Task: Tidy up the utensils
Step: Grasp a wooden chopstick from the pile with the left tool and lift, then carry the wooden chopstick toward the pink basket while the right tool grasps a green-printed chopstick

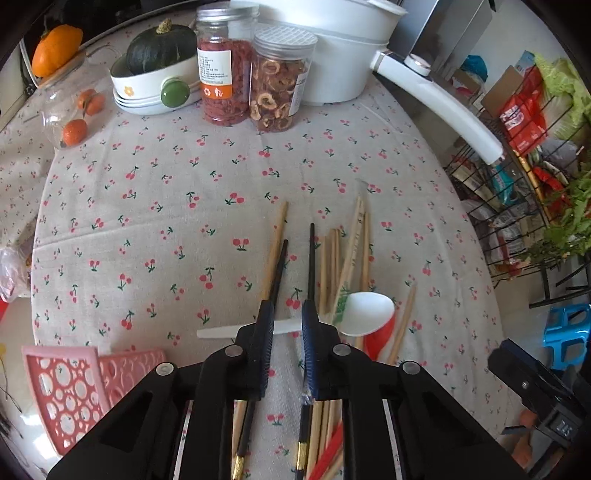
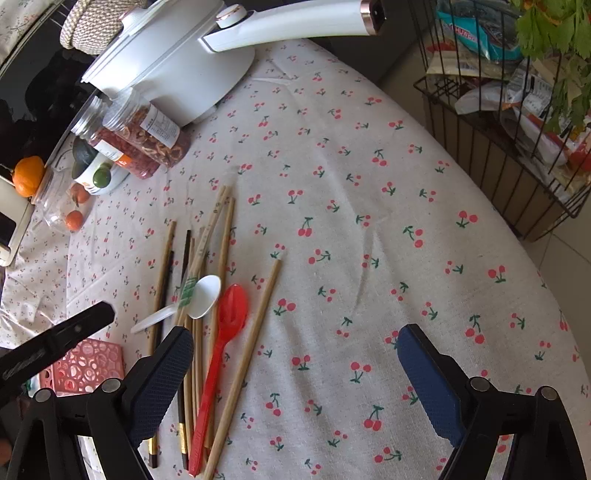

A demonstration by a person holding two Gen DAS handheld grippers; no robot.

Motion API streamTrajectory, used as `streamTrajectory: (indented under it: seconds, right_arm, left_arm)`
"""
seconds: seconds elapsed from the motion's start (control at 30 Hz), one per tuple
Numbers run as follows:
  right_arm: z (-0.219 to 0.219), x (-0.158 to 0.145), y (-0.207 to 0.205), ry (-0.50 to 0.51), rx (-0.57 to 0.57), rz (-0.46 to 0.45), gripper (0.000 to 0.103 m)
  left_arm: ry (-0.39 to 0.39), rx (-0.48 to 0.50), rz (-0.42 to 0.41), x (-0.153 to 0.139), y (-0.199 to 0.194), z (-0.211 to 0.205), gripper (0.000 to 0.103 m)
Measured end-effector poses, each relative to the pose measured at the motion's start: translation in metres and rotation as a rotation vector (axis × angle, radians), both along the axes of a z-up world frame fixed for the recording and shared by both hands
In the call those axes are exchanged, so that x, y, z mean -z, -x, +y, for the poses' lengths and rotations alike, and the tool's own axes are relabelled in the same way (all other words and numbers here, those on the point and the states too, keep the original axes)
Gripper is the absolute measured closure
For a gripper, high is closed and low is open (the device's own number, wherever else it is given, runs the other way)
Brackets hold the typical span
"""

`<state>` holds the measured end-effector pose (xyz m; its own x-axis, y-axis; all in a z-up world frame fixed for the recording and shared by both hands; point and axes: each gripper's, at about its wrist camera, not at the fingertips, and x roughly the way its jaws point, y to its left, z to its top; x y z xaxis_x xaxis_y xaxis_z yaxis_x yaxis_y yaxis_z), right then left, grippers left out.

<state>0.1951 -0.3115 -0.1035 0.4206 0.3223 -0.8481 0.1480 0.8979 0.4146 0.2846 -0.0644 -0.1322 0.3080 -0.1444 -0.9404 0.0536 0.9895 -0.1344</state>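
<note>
A loose pile of utensils lies on the cherry-print tablecloth: wooden chopsticks (image 1: pixel 345 258) (image 2: pixel 221 236), two black chopsticks (image 1: pixel 312 258) (image 2: pixel 185 254), a white spoon (image 1: pixel 365 312) (image 2: pixel 203 295) and a red spoon (image 1: pixel 378 336) (image 2: pixel 231 310). My left gripper (image 1: pixel 288 306) points down over the black chopsticks and the white spoon's handle. Its jaws are nearly together, and only cloth shows in the narrow gap. My right gripper (image 2: pixel 293 332) stands wide open just right of the pile, over bare cloth, with its left finger (image 2: pixel 162 376) above the chopstick ends.
A pink perforated basket (image 1: pixel 66 391) (image 2: pixel 88 365) sits at the near left. At the back stand two jars (image 1: pixel 251 74), a white pot with a long handle (image 1: pixel 436 99) (image 2: pixel 288 18), a bowl with a squash (image 1: pixel 159 74) and oranges. A wire rack (image 2: pixel 498 129) stands beyond the table's right edge.
</note>
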Motion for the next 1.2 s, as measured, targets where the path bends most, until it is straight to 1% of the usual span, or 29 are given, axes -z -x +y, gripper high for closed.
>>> streamTrajectory:
  seconds: [0.07,0.2,0.27,0.33,0.43,0.47,0.5,0.6,0.63,0.67,0.73,0.83,0.93,1.1,1.2]
  right_arm:
    - [-0.004,0.003,-0.004,0.005,0.011,0.007,0.011]
    - [-0.004,0.008,-0.011,-0.002,0.006,0.022,0.011]
    - [-0.001,0.011,-0.014,0.005,-0.008,0.029,0.011]
    - [0.000,0.014,-0.017,0.014,-0.014,0.037,0.011]
    - [0.001,0.017,-0.021,0.018,-0.016,0.045,0.011]
    - [0.001,0.018,-0.022,0.019,-0.015,0.048,0.011]
    - [0.002,0.018,-0.022,0.020,-0.012,0.052,0.011]
    - [0.003,0.019,-0.022,0.005,-0.009,0.061,0.011]
    - [0.004,0.018,-0.022,0.004,-0.011,0.060,0.011]
    - [0.006,0.018,-0.021,0.007,-0.014,0.061,0.011]
    - [0.009,0.017,-0.019,0.012,-0.021,0.062,0.011]
    - [0.011,0.012,-0.015,0.015,-0.027,0.054,0.011]
    - [0.012,0.004,-0.008,0.027,-0.022,0.029,0.011]
    - [0.011,-0.006,0.004,0.083,0.001,0.001,0.011]
    - [0.012,-0.012,0.012,0.091,0.014,-0.024,0.011]
  left_arm:
    - [-0.047,-0.005,0.011,0.015,-0.015,-0.001,0.093]
    - [-0.064,-0.003,0.063,0.039,-0.034,0.000,0.097]
    - [-0.068,0.011,0.067,0.043,-0.038,-0.002,0.098]
    - [-0.095,0.027,0.066,0.043,-0.040,-0.005,0.098]
    - [-0.124,0.040,0.087,0.044,-0.043,-0.006,0.097]
    - [-0.134,0.041,0.093,0.044,-0.043,-0.006,0.095]
    - [-0.155,0.048,0.119,0.048,-0.043,-0.007,0.092]
    - [-0.234,0.114,0.077,0.048,-0.042,-0.022,0.092]
    - [-0.246,0.125,0.070,0.049,-0.041,-0.024,0.093]
    - [-0.243,0.125,0.067,0.049,-0.040,-0.025,0.096]
    - [-0.224,0.103,0.053,0.047,-0.036,-0.023,0.096]
    - [-0.195,0.099,-0.039,0.030,-0.021,-0.025,0.097]
    - [-0.166,0.118,-0.149,-0.006,0.006,-0.022,0.097]
    - [-0.105,0.136,-0.351,-0.071,0.057,-0.013,0.097]
    - [-0.051,0.145,-0.421,-0.098,0.092,-0.003,0.097]
